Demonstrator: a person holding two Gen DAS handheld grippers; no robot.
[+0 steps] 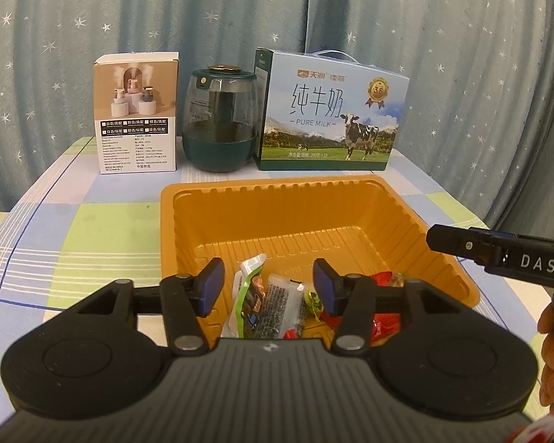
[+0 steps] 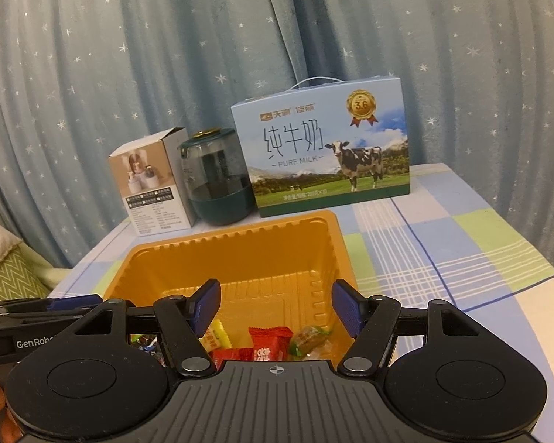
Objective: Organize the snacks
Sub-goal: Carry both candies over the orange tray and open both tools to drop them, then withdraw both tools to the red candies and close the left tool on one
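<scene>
Left hand-held gripper [image 1: 267,284], right hand-held gripper [image 2: 275,304]: both parted, empty, over wrapped snacks [image 1: 277,302] in ribbed orange plastic tray [image 1: 188,199]. Withdraw straight up, clear of wrappers.

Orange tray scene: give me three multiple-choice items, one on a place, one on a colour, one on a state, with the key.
1. Where do the snack packets lie?
A. in the orange tray
B. on the milk carton
C. on the bare cloth

2. What colour is the humidifier's base?
A. red
B. dark green
C. white

3. How do the left tool's jaws stand?
A. shut on a packet
B. fully closed
C. open, gripping nothing

Key: 1 A, wrappers rest on the tray floor; 2 B, its bottom is green; 3 C, pads stand apart above the packets.
</scene>
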